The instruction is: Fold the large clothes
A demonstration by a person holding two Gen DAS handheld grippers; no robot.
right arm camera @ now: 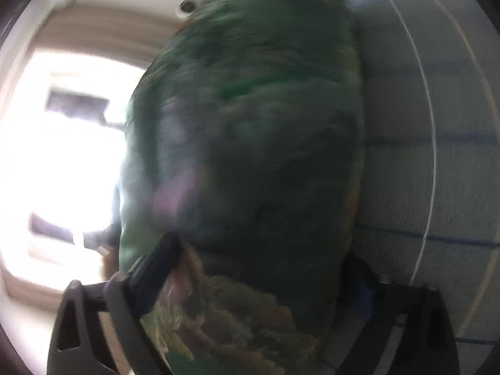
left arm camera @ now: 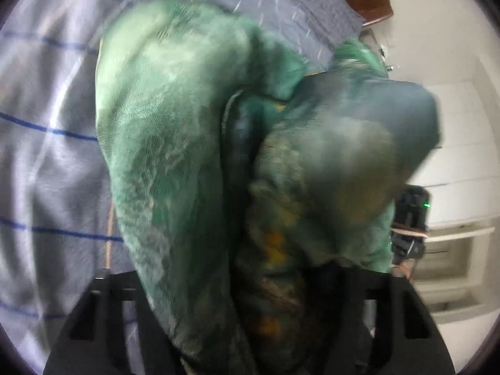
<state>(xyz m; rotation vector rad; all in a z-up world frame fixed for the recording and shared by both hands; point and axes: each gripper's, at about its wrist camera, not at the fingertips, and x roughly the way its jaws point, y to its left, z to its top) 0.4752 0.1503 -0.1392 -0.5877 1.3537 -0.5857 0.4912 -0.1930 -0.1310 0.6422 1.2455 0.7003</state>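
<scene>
Soft, shiny green cloth (left arm camera: 175,143) bunches in big folds over each claw, above a striped grey-blue sheet (left arm camera: 47,143). Whether the left claw (left arm camera: 250,297) or the right claw (right arm camera: 250,281) grips it, I cannot tell.

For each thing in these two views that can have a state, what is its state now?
Green garment: bunched and draped over both grippers, not folded flat.
Left gripper: cloth lies between its fingers; whether the pads press on it is hidden.
Right gripper: cloth fills the gap between its fingers; grip hidden by cloth and blur.
Sheet: spread under the garment, wrinkled.
</scene>
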